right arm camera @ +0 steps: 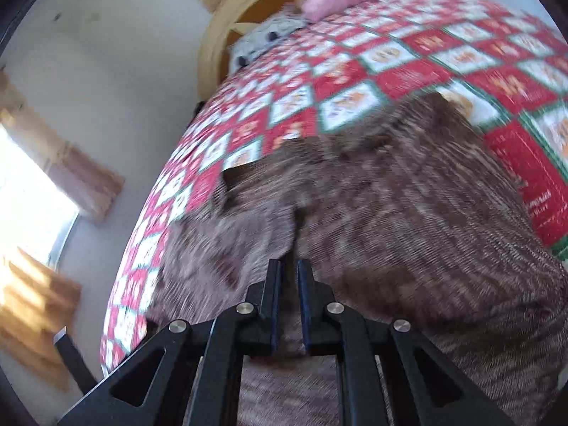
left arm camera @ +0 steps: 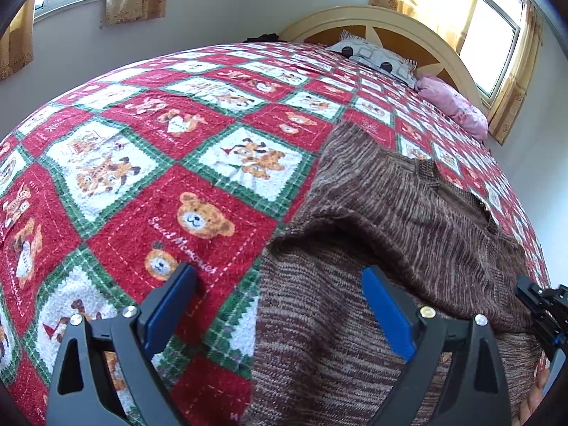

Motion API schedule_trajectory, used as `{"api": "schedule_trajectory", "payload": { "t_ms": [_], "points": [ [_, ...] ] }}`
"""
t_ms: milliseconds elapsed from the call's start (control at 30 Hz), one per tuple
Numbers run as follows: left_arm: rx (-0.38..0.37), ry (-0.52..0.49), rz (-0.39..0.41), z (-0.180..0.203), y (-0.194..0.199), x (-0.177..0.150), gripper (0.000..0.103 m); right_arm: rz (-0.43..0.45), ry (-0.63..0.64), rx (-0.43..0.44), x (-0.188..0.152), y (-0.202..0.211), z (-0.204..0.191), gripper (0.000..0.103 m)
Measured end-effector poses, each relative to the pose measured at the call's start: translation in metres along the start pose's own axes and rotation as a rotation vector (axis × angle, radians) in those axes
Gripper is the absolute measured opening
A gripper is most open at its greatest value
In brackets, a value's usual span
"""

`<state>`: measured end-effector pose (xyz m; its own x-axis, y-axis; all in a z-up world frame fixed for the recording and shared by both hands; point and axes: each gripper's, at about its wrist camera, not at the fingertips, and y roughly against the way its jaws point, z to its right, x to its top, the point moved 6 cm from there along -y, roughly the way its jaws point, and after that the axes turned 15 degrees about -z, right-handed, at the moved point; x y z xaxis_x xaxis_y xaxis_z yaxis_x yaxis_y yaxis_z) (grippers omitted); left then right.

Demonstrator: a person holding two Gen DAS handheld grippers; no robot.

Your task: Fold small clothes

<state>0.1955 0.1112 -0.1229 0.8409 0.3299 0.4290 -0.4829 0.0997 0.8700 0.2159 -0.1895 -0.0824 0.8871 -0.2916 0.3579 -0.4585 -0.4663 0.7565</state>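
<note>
I see the brown knit sweater (left arm camera: pixel 408 220) lying on the bed's red bear blanket (left arm camera: pixel 149 163), partly folded. My right claw (right arm camera: pixel 288 269) is pressed nearly together, pinching a fold of the sweater. My left claw (left arm camera: pixel 278 284) is spread wide, one finger over the blanket, one over the sweater, holding nothing.

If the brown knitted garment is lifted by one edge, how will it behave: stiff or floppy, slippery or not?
The brown knitted garment will probably hang floppy: it already lies in soft folds on the bear-pattern blanket. Its coarse knit likely grips rather than slips between the pads of the right hand-held gripper, which is shut on a fold. It may drag on the fuzzy blanket.
</note>
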Motion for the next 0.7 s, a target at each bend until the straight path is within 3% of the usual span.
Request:
{"api": "schedule_trajectory", "payload": {
  "t_ms": [200, 233, 300, 400, 533, 700],
  "points": [
    [0.015, -0.012, -0.004, 0.002, -0.001, 0.000, 0.098, -0.110, 0.241, -0.061, -0.027, -0.038, -0.046, 0.010],
    [0.014, -0.012, -0.004, 0.002, -0.002, 0.000, 0.098, -0.135, 0.237, -0.098, -0.031, -0.049, -0.043, 0.010],
    [0.015, -0.016, -0.006, 0.002, -0.002, 0.000, 0.099, -0.104, 0.219, -0.083, -0.031, -0.048, -0.040, 0.010],
    [0.019, -0.029, -0.011, 0.003, -0.003, 0.000, 0.100, -0.131, 0.165, -0.053, -0.026, -0.036, -0.035, 0.010],
    [0.008, -0.043, -0.015, 0.004, -0.002, -0.001, 0.102, 0.055, 0.163, -0.030, -0.023, 0.037, -0.030, 0.010],
    [-0.010, -0.092, -0.006, 0.005, 0.008, -0.009, 0.102, 0.333, 0.196, -0.164, -0.037, 0.164, -0.003, 0.010]
  ]
}}
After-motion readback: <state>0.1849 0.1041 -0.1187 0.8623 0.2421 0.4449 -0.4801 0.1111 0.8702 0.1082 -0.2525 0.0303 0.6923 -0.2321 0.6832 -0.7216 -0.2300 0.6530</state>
